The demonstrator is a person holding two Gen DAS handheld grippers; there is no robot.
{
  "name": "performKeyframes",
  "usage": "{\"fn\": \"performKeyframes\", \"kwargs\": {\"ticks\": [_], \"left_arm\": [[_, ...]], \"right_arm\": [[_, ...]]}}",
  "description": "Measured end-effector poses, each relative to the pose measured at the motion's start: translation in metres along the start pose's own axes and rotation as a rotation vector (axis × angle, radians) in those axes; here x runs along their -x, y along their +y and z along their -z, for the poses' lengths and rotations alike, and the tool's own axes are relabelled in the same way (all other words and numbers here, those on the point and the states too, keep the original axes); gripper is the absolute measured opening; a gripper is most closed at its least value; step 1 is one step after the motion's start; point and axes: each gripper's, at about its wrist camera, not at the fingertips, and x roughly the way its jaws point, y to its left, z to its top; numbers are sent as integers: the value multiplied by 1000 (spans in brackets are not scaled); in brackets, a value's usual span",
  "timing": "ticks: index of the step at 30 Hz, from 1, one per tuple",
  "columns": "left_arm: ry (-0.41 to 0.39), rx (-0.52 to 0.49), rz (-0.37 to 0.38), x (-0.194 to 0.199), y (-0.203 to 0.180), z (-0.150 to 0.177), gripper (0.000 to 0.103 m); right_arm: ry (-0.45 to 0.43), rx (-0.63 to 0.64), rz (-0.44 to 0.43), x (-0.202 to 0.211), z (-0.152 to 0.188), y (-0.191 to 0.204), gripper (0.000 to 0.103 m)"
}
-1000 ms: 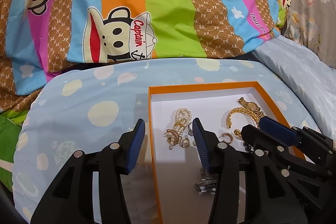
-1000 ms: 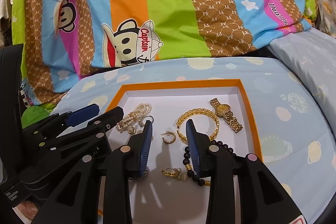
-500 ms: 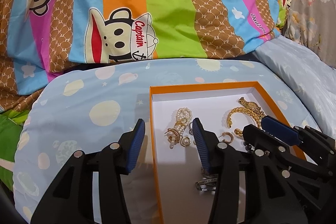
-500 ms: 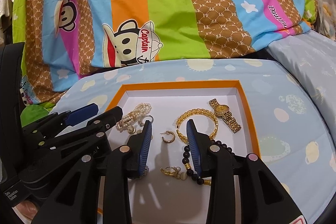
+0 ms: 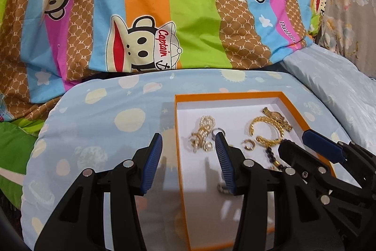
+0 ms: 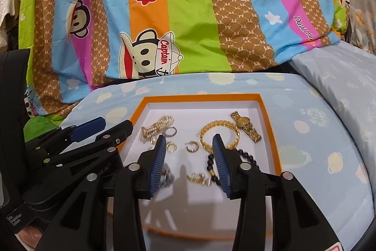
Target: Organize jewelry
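Note:
An orange-rimmed white tray [image 5: 235,95] [image 6: 202,97] lies on a light blue cushion and holds jewelry. In it are a pearl piece [image 6: 157,127] [image 5: 204,131], a gold chain bracelet [image 6: 219,131] [image 5: 265,124], a gold watch [image 6: 245,126], a small gold hoop [image 6: 191,146] [image 5: 249,144], a black bead bracelet [image 6: 211,164] and another gold earring [image 6: 199,178]. My left gripper [image 5: 188,145] is open and empty, straddling the tray's left rim. My right gripper [image 6: 189,145] is open and empty above the small hoop.
The blue cushion [image 5: 105,121] carries the tray. A striped monkey-print quilt [image 5: 164,15] rises behind it. A pale blue pillow [image 6: 340,77] lies at the right. A silver clip [image 6: 168,177] lies by my right gripper's left finger.
Both grippers have drawn back slightly and risen from the tray. The right gripper's jaws have opened wider. The jewelry has not moved.

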Motion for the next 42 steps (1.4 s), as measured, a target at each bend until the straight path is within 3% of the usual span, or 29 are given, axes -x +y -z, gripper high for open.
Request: {"fn": "performKeyframes", "kwargs": {"ticks": [5, 12, 18, 22, 25, 42], "left_arm": [[-13, 0, -9, 28, -3, 20, 45], [-3, -18, -49, 52, -10, 57, 45], [6, -6, -70, 59, -11, 79, 45], [0, 0, -67, 62, -12, 83, 47], [-8, 7, -68, 62, -10, 83, 56], [16, -4, -86, 57, -13, 83, 57]], "right_arm": [[-10, -23, -6, 27, 21, 3, 47], [-90, 11, 112, 57, 58, 11, 61], [-58, 5, 140, 64, 75, 10, 62], [-65, -8, 160, 67, 78, 8, 68], [-59, -27, 157, 66, 79, 3, 69], [-30, -12, 195, 60, 79, 5, 69]]}}
